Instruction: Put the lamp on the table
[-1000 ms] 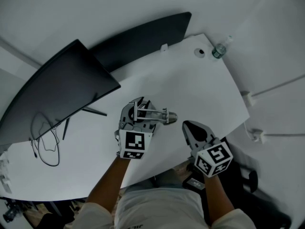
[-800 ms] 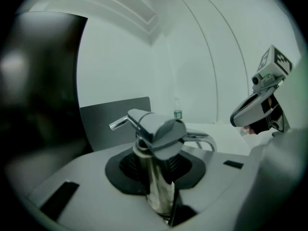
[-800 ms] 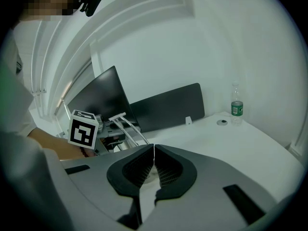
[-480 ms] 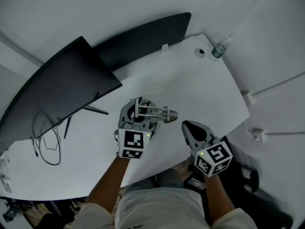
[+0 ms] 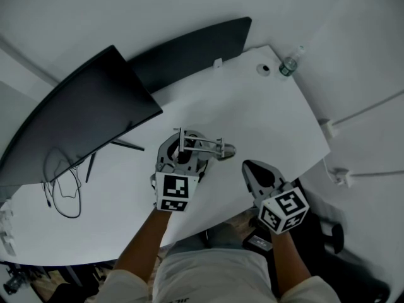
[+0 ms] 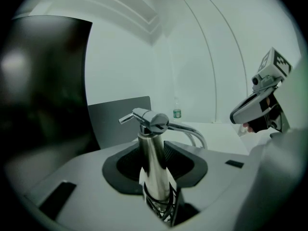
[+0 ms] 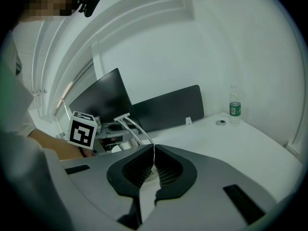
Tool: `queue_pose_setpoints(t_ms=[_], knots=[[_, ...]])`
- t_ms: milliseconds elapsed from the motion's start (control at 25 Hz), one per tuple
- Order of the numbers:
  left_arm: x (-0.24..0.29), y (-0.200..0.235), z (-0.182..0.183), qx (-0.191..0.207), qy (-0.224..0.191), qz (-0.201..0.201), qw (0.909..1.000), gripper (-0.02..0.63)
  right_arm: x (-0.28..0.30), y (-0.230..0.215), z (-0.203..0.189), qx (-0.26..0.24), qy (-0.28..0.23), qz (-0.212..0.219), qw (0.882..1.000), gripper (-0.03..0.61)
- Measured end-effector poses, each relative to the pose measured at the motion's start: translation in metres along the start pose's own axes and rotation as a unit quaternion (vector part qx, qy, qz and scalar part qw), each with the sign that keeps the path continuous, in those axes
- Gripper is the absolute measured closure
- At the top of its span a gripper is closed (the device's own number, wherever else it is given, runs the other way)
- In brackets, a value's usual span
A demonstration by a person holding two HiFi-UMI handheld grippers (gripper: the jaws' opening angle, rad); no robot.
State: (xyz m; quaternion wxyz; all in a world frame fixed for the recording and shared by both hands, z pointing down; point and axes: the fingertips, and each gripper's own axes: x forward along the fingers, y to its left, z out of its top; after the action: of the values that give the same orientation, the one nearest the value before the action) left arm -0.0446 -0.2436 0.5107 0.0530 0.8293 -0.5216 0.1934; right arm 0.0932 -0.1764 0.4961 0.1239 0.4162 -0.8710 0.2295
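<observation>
Looks like the release part of the job to me. The lamp is already standing on the white bench, in front of the monitor and near the front edge. Its shiny stem rises straight up between the left claw's jaws. Those jaws have just been opening. In the left gripper view there's a dark gap on both sides of the stem, so the pads sit apart from it and nothing is clamped. As far as I can tell the lamp is standing on its own, though its foot is hidden behind the claw.

The right claw hangs off to the side over the bench edge with its jaws pressed together on nothing. It's apart from the lamp, with no part in this bit.

Next move, I'd guess: pull the left claw straight back toward the person, with the jaws wide. The stem is thin and tall, and the lamp's arm sticks out to the right over the bench. Clip it with a pad on the way out and it could tip or spin.
</observation>
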Motion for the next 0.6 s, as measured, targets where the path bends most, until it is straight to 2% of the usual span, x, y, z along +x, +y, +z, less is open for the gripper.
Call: queue_pose_setpoints(t_ms=[600], knots=[[-0.022,0.003,-0.009,-0.014,0.005,0.01,0.9998,0.474,-0.01,0.015,-0.005,-0.002,-0.006,-0.001,1.0,0.546]])
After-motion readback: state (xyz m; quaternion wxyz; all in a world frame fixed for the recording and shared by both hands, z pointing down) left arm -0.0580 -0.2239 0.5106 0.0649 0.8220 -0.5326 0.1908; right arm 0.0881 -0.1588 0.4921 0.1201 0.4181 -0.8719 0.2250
